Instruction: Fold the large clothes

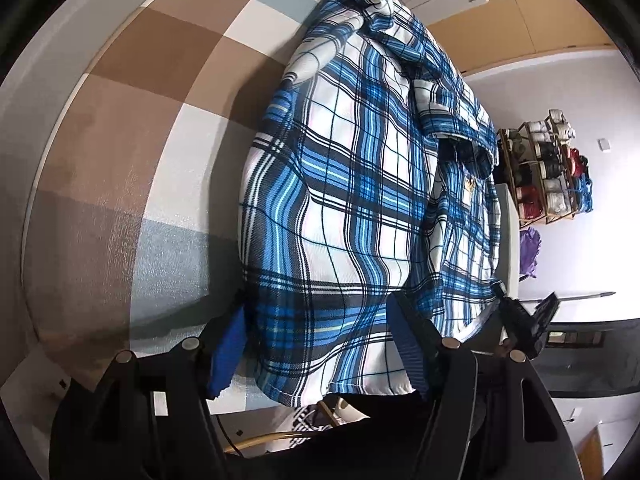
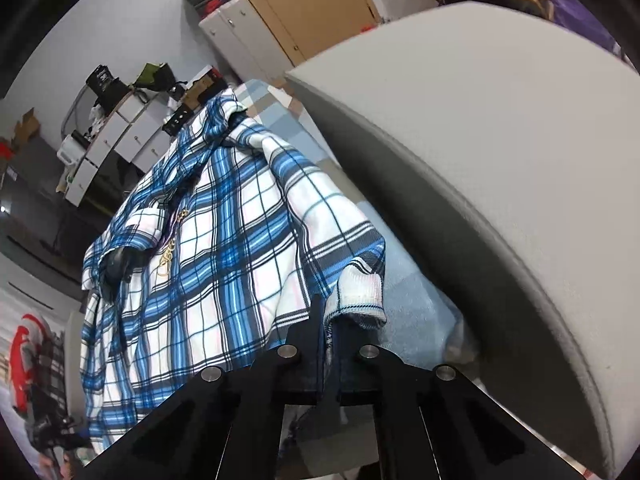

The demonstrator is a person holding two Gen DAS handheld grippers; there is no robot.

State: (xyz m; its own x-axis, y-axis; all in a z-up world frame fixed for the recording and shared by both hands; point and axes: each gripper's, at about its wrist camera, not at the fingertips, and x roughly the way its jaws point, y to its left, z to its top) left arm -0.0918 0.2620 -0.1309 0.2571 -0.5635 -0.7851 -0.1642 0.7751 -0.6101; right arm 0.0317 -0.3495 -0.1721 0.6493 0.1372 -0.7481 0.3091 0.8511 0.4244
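A: Nearest, what are the 2 grippers doing?

B: The left gripper stands spread wide, its blue pads either side of the plaid shirt hem, not pinching it. The right gripper is clenched on a shirt edge.

A: And farther out?

B: The shirt drapes across the checkered mat; a grey cushion rises at right, a wooden door beyond.

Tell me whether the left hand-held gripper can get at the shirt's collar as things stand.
Probably not yet: the left hand-held gripper sits at the plaid shirt's hem, with the collar at the far end.
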